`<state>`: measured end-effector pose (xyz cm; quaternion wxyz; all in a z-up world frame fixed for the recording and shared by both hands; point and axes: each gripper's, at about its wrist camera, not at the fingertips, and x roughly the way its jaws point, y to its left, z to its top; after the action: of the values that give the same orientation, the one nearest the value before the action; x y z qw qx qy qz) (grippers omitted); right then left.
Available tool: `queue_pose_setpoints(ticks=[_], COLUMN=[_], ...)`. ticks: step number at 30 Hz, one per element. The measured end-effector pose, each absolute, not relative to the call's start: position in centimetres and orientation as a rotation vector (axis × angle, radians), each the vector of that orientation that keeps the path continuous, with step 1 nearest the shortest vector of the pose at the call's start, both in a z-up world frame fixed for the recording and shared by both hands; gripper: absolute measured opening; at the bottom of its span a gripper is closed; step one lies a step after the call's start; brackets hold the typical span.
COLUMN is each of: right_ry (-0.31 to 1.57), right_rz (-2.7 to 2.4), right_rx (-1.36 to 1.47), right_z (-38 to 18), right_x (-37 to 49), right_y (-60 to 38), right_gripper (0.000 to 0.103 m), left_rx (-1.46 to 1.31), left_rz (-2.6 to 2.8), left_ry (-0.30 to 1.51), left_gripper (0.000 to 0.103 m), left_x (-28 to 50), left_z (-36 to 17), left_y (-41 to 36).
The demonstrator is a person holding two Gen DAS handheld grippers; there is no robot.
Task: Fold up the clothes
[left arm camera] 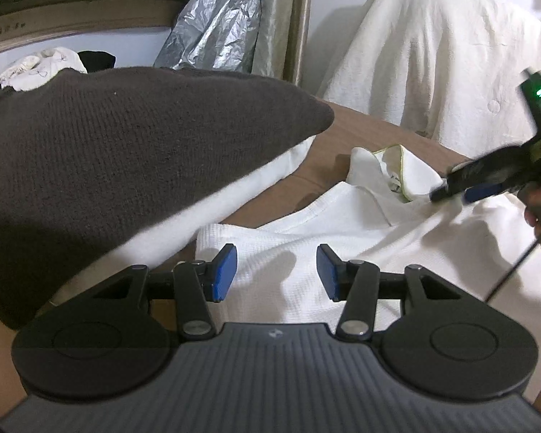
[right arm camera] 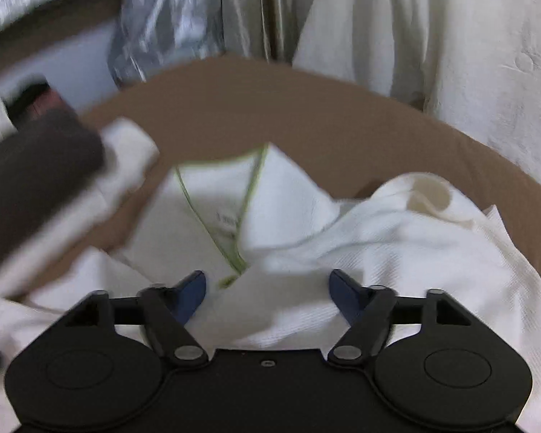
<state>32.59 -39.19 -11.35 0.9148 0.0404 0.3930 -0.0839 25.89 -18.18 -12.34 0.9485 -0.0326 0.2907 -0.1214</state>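
We hold the left gripper (left arm camera: 277, 270) and right gripper (right arm camera: 267, 290) with jaws apart, empty, over the white shirt (left arm camera: 306, 252). It lies rumpled on the brown table (left arm camera: 360, 133), waffle-textured, collar (left arm camera: 389, 166) edged green. A folded brown sweater (left arm camera: 108, 144) tops white cloth beside it.

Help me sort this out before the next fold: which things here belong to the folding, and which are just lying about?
Job: white shirt, left gripper, right gripper.
Lying about: dark knit sweater, folded white cloth beneath it, draped cream sheet, silver plastic.
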Motion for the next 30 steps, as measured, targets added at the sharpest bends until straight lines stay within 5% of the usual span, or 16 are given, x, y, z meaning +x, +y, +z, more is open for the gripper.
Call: queue_pose_setpoints(ticks=[1, 11, 18, 23, 25, 30], right_ry=[0.817, 0.654, 0.668, 0.558, 0.497, 0.537], right_rz=[-0.177, -0.241, -0.270, -0.136, -0.108, -0.127], right_rx=[0.074, 0.191, 0.323, 0.387, 0.368, 0.323], right_z=[-11.5, -8.5, -13.3, -12.8, -11.5, -10.7], right_x=[33.0, 23.1, 18.6, 18.1, 17.8, 21.3], right_y=[-38.8, -40.2, -43.2, -44.3, -45.4, -49.9], right_gripper=[0.002, 0.002, 0.002, 0.020, 0.052, 0.053], left_rx=[-0.066, -0.087, -0.117, -0.117, -0.118, -0.068], left_rz=[-0.242, -0.293, -0.396, -0.635, -0.693, -0.738], left_ry=[0.592, 0.556, 0.526, 0.657, 0.746, 0.918], left_gripper=[0.048, 0.048, 0.048, 0.044, 0.031, 0.028], left_x=[25.9, 25.6, 25.8, 30.4, 33.7, 39.5], left_z=[-12.4, -11.2, -8.0, -5.9, -6.4, -9.8], left_y=[-18.1, -17.9, -19.2, -26.2, -29.9, -37.1])
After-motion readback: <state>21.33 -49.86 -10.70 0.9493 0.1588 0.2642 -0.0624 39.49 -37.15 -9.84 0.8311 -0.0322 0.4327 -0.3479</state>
